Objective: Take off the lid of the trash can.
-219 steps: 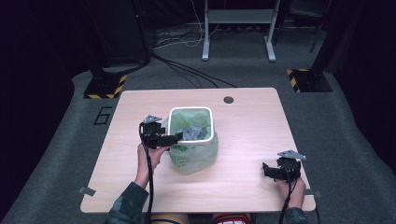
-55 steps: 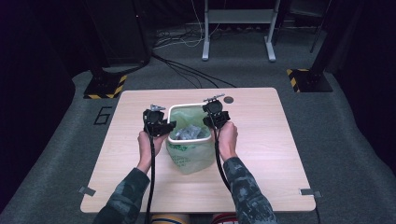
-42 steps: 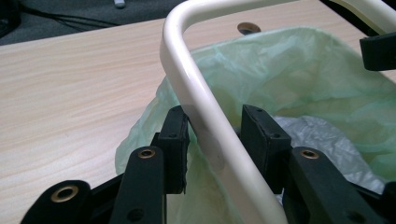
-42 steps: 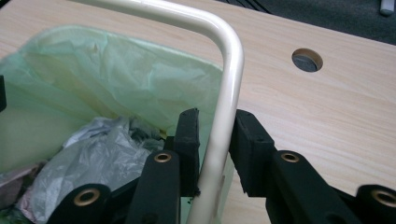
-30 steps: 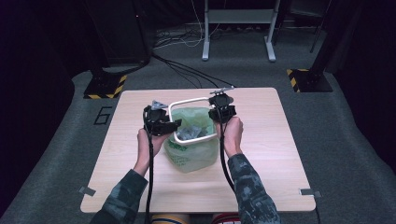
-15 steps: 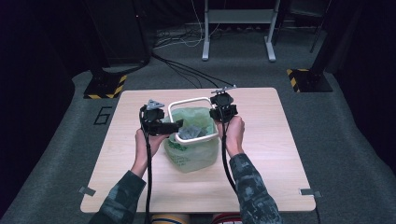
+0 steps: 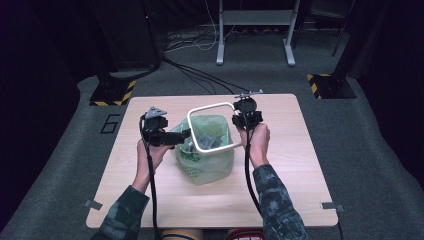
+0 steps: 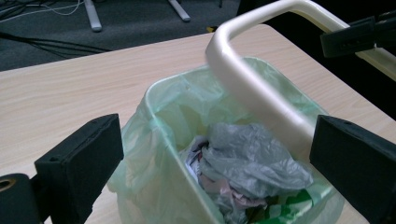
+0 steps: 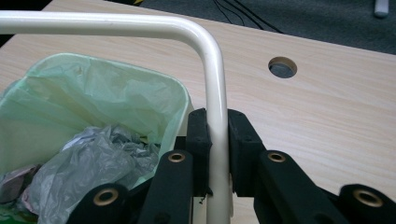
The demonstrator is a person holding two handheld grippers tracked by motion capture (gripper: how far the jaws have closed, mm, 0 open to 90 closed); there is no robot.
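Observation:
A pale bin (image 7: 205, 165) lined with a green bag (image 8: 159, 135) stands mid-table, with crumpled grey plastic and paper (image 8: 247, 163) inside. A white ring frame (image 7: 212, 106) hangs tilted above its mouth. My right gripper (image 7: 241, 121) is shut on the ring's right bar (image 9: 212, 70), which its pads (image 9: 198, 135) clamp. My left gripper (image 7: 182, 135) is at the bin's left side with its jaws wide. They have just been opening. In the left gripper view the ring (image 8: 252, 88) and bag edge lie between the jaws (image 8: 217, 161), untouched.
The wooden table (image 7: 300, 165) has a round cable hole (image 9: 282, 66) behind the bin. Black stands with striped bases (image 7: 112, 92), cables and a metal frame leg (image 7: 287, 50) are on the grey floor beyond the far edge.
The left gripper has let go of the ring's left side, opened, and drawn back a little to the left. The right gripper still holds the ring raised over the bin.

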